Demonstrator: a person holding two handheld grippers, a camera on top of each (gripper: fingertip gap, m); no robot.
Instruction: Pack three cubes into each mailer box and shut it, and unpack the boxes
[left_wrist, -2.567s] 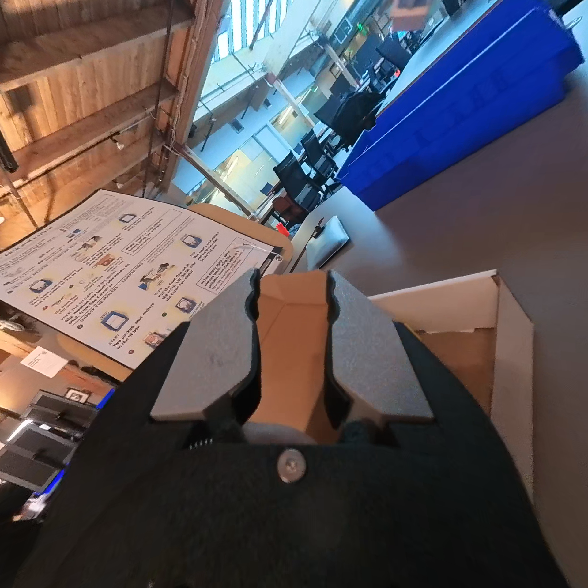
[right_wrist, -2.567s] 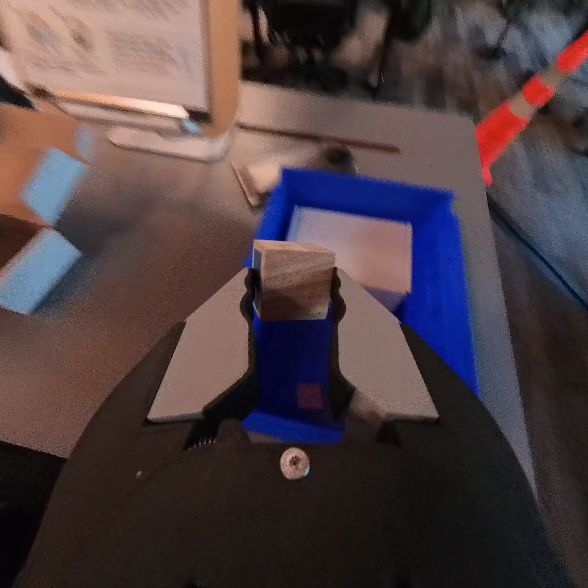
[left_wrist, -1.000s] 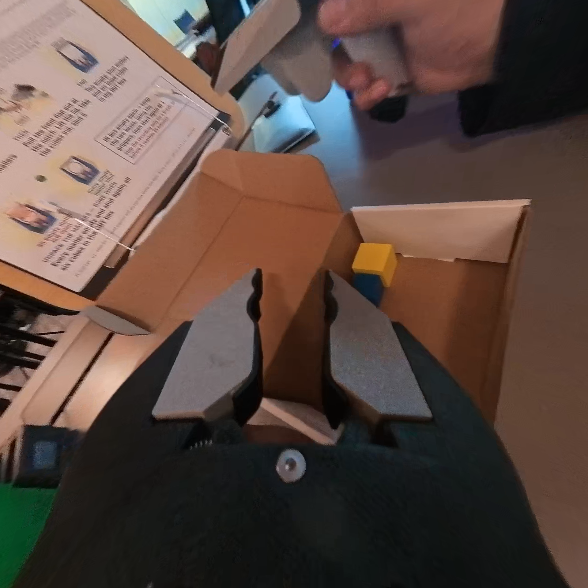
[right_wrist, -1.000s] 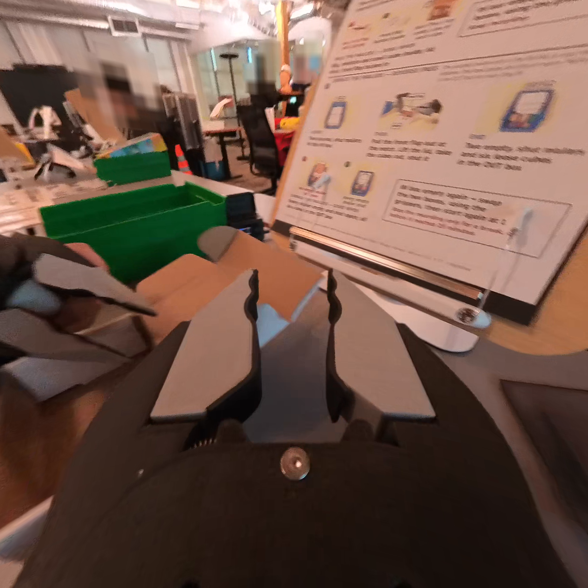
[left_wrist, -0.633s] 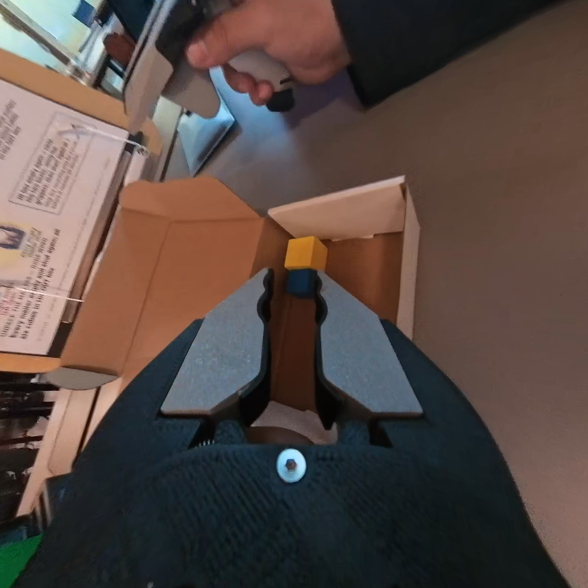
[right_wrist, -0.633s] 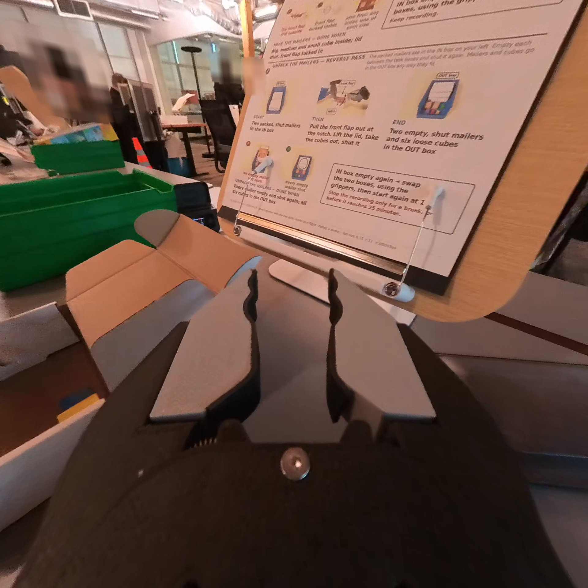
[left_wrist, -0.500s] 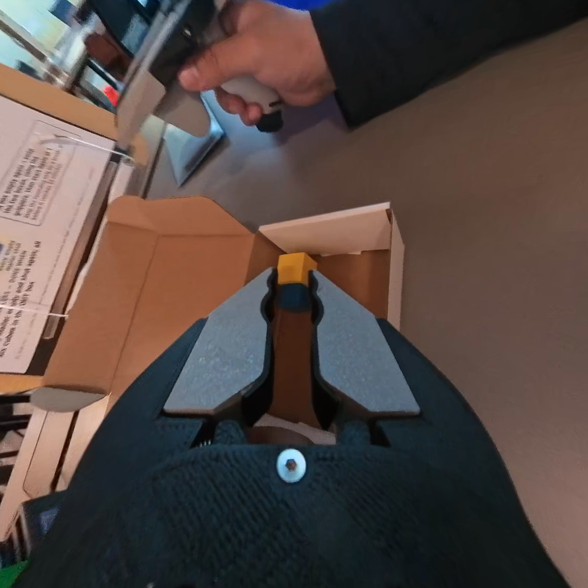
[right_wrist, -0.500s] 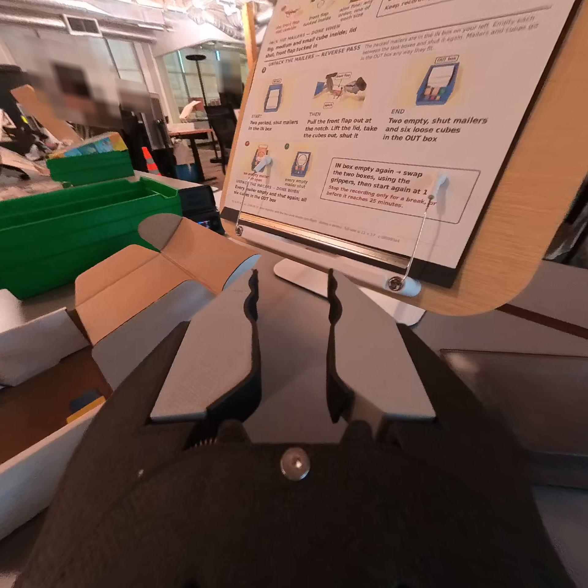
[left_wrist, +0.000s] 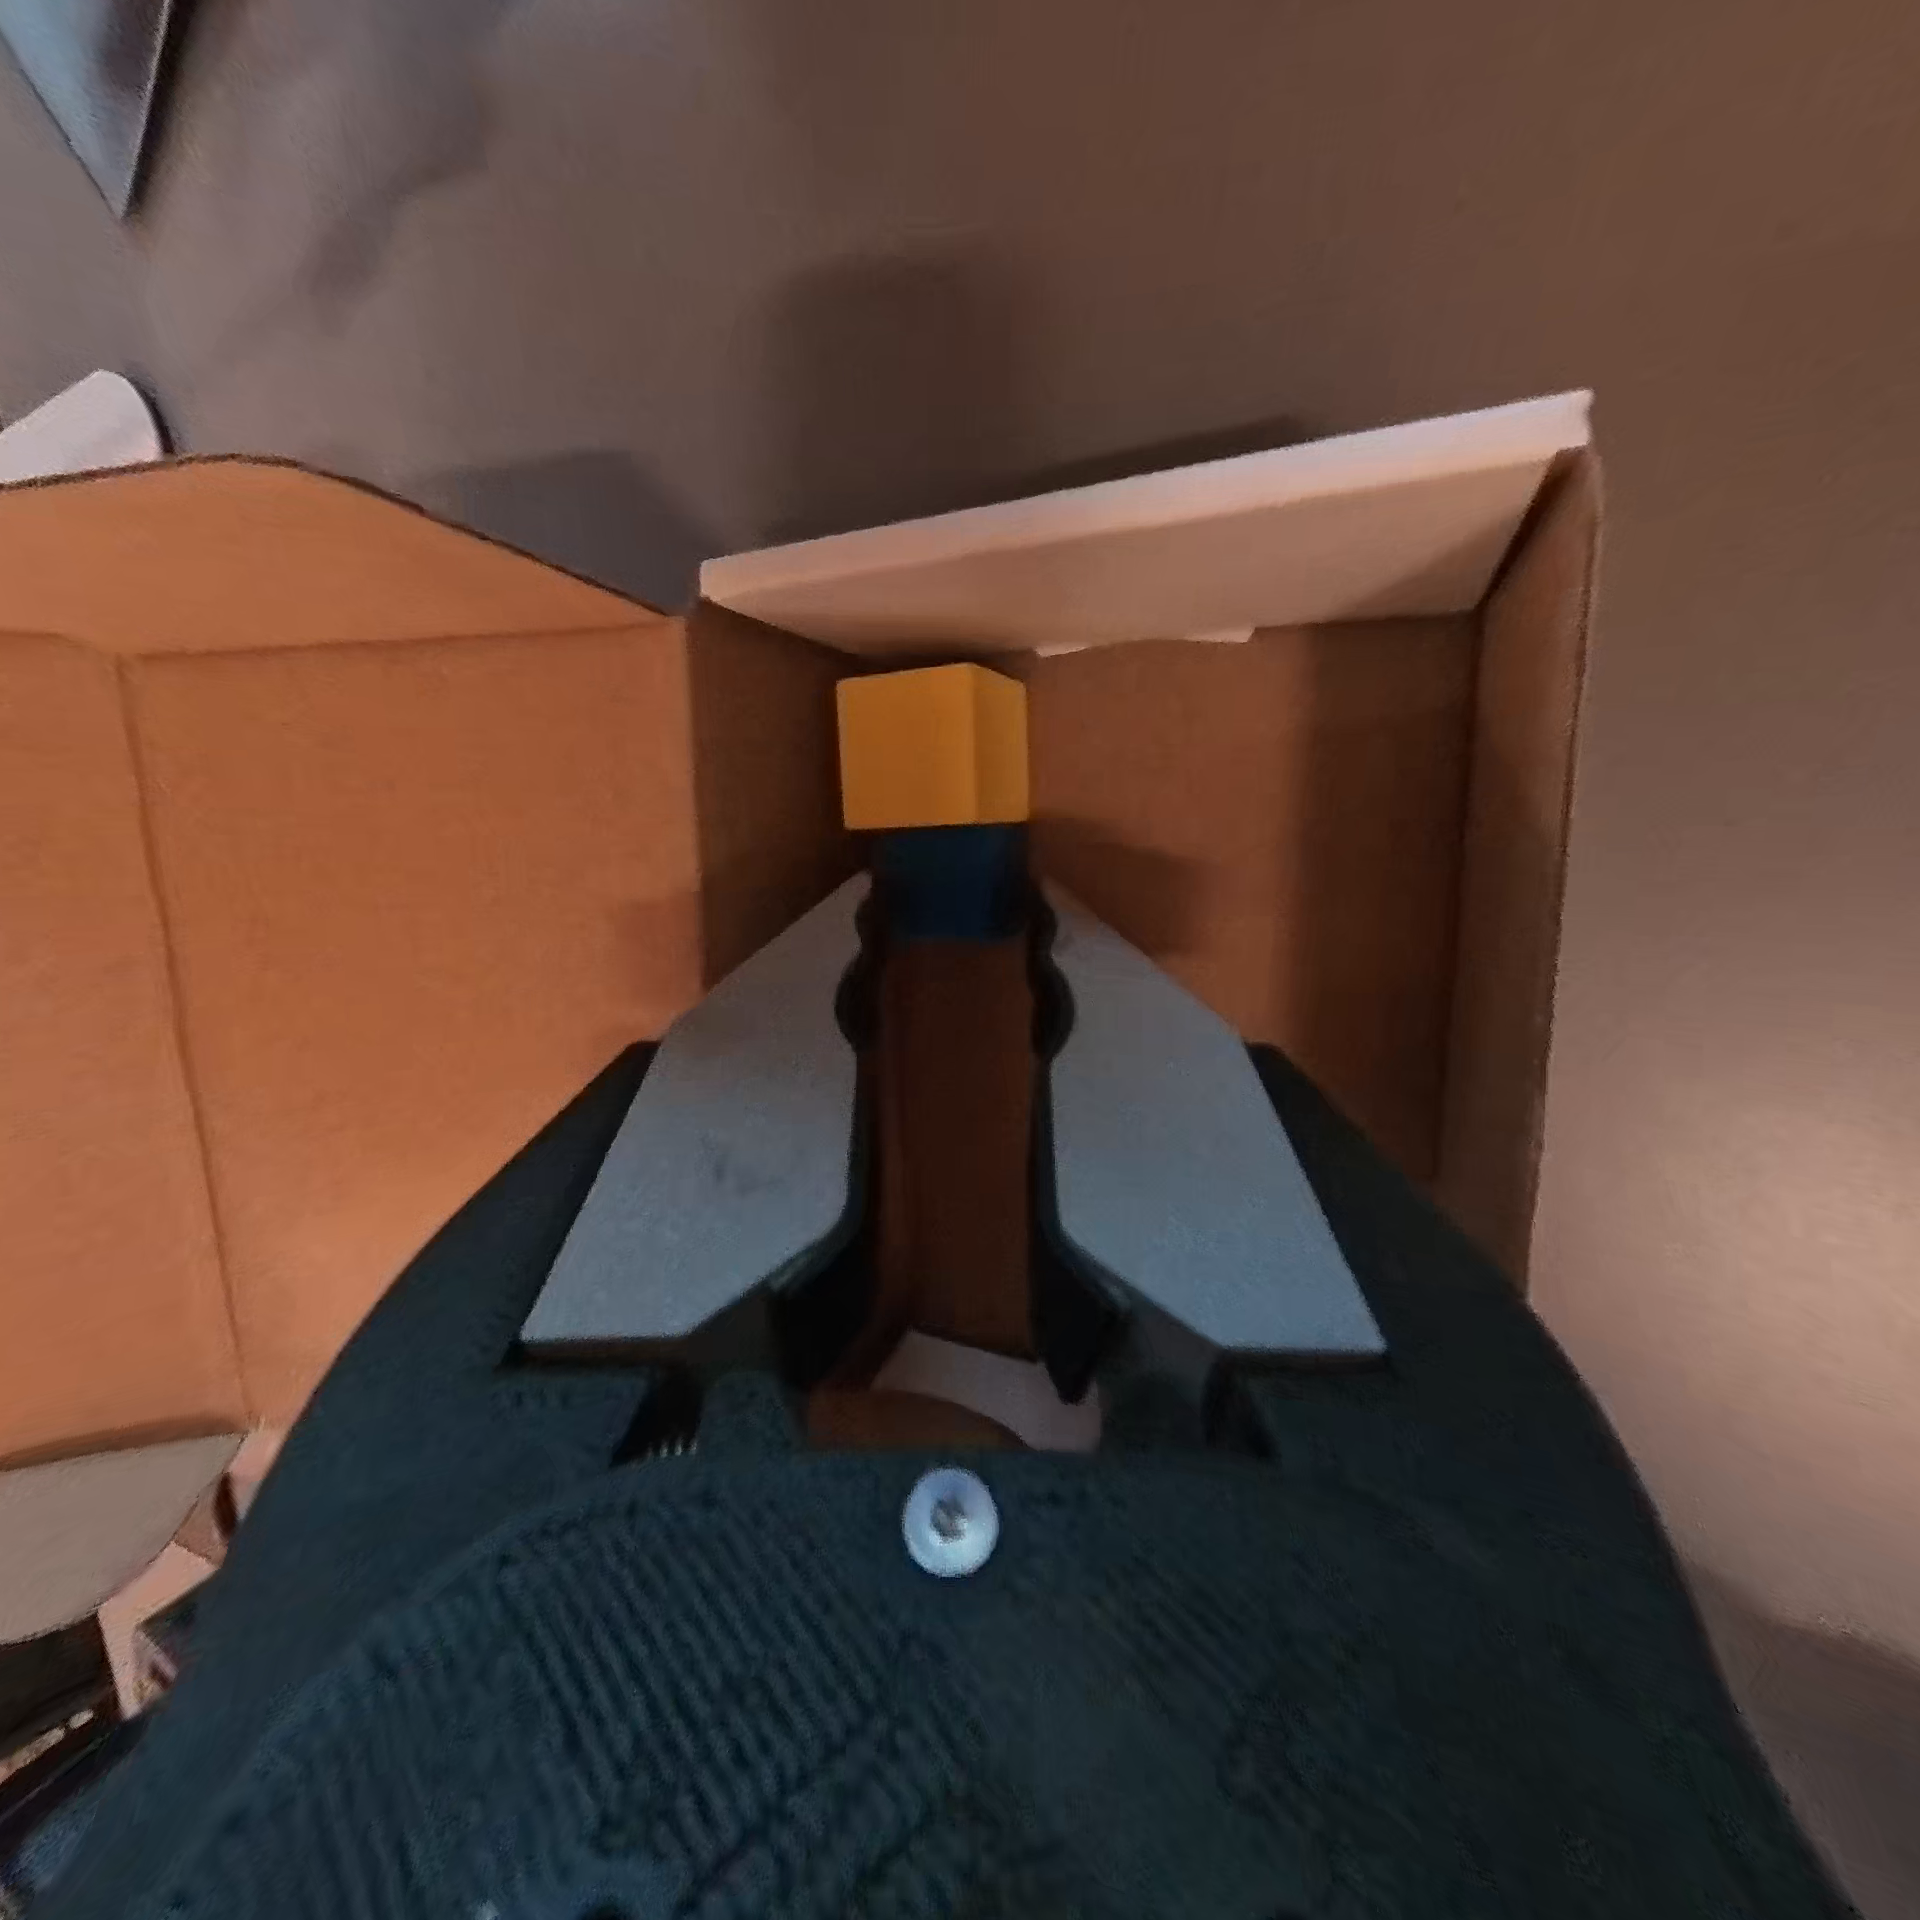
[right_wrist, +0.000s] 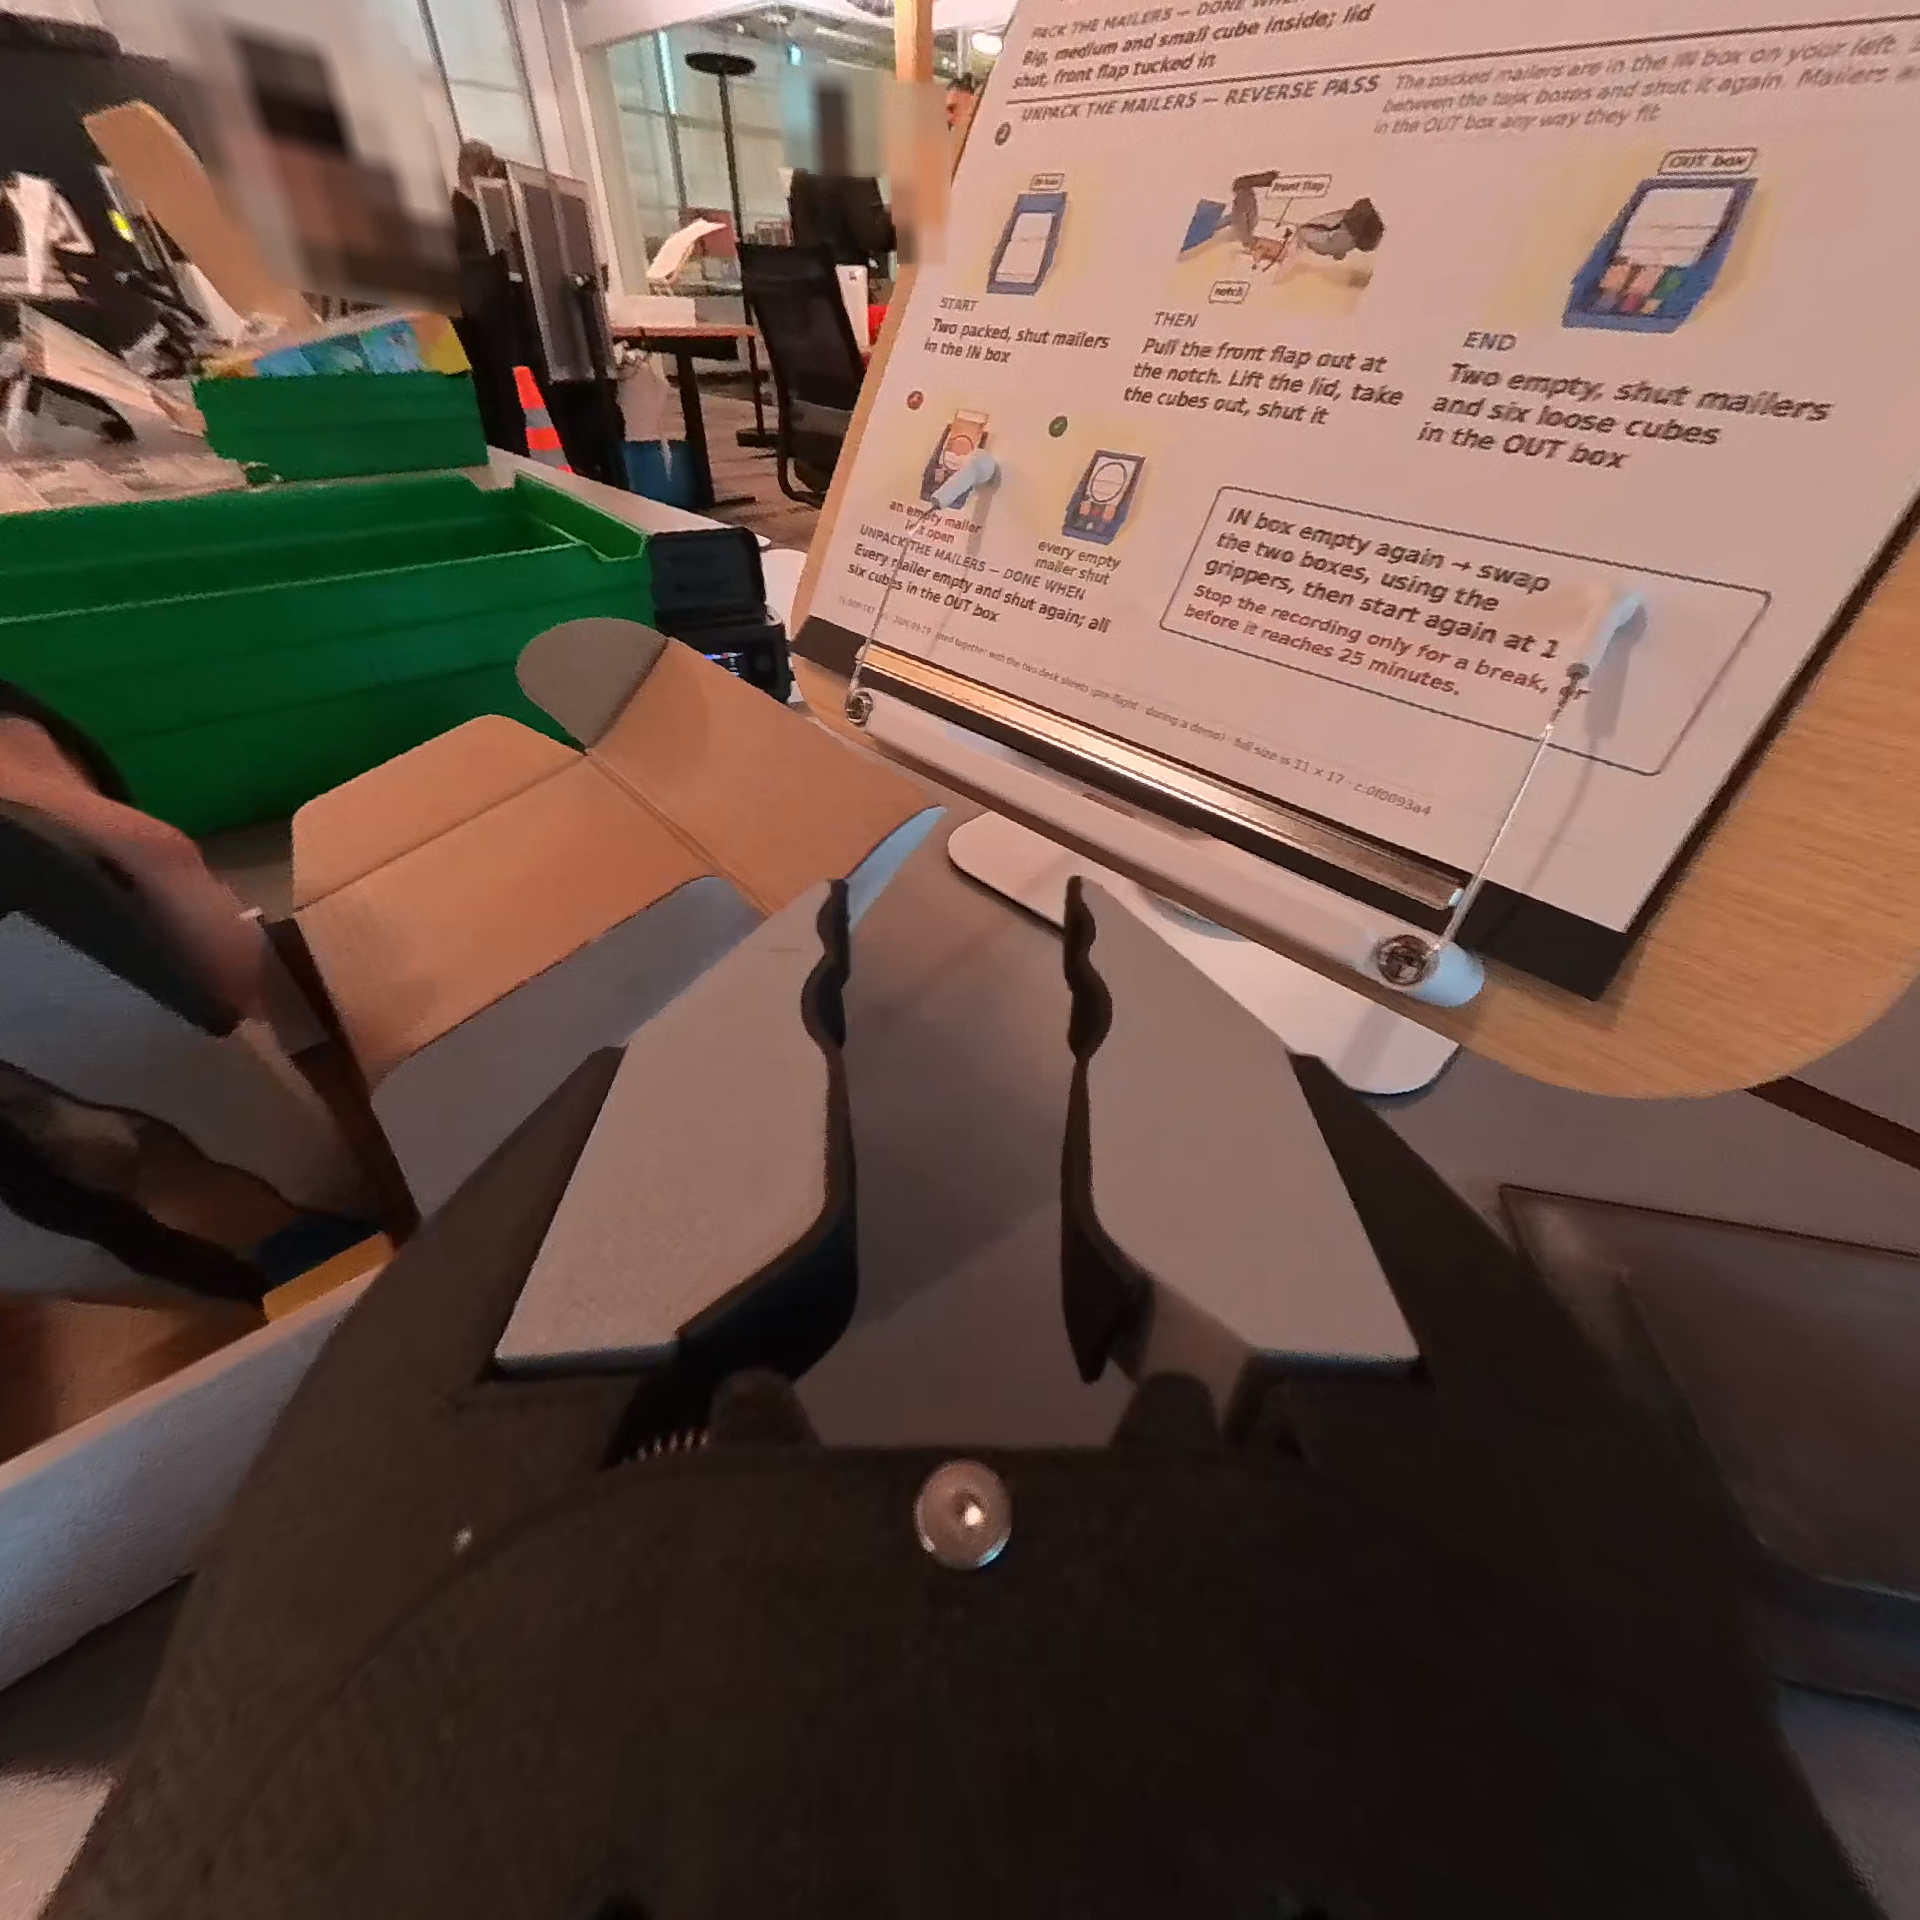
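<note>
An open cardboard mailer box lies on the grey table, its lid folded out to the left. Inside, at the far wall, a yellow cube sits against a blue cube; I cannot tell whether they are stacked. My left gripper is down in the box with its fingertips closed on the two sides of the blue cube. My right gripper is open and empty, above the table to the right of the box. The right wrist view shows the lid and a sliver of the yellow cube.
An instruction board on a white stand rises just behind my right gripper. A green bin stands behind the box lid. A dark flat object lies at the right. The hand holding the left gripper is at the left edge.
My left gripper has gone down into the box and its jaws have narrowed around the blue cube. My right gripper, empty of its wooden cube, has swung left to the board and stays open.
</note>
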